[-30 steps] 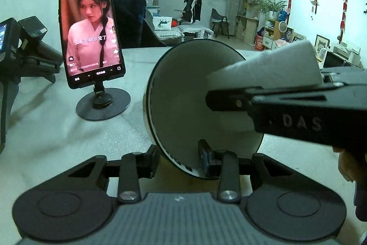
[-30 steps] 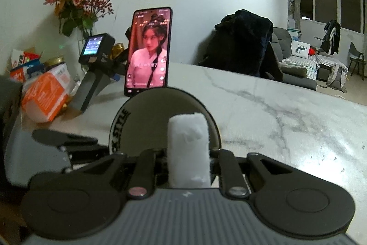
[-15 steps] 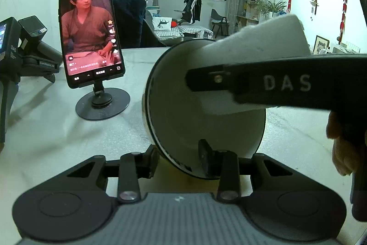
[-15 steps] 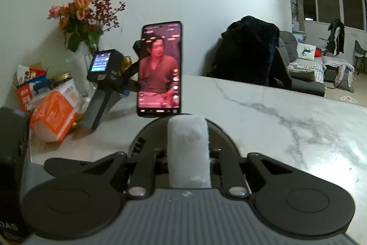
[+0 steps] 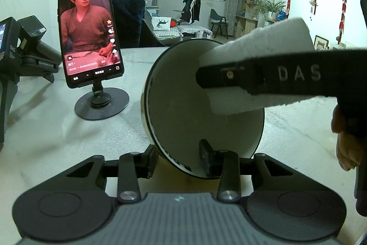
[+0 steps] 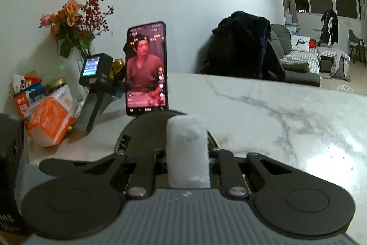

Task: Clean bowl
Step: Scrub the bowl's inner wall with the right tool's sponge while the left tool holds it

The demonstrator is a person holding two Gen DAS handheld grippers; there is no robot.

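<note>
A bowl (image 5: 183, 111), pale inside and dark outside, stands on its edge over the marble table with its opening turned to the right. My left gripper (image 5: 177, 162) is shut on its lower rim, one finger inside and one outside. From the right comes my right gripper (image 5: 206, 84), shut on a white sponge (image 5: 263, 43) whose end lies against the upper inside of the bowl. In the right wrist view the sponge (image 6: 187, 153) stands upright in the right gripper (image 6: 187, 148), with the bowl's dark back (image 6: 146, 128) just behind it.
A phone on a round stand (image 5: 89, 38) plays a video left of the bowl. A spare gripper device (image 5: 27, 56) rests at the far left. Flowers (image 6: 75, 24), an orange pack (image 6: 50, 116) and jars crowd the wall side. A person's hand (image 5: 346, 148) holds the right gripper.
The right gripper and the sponge have slid upward across the inside of the bowl. The bowl and the left gripper have stayed put. The picture on the phone has changed.
</note>
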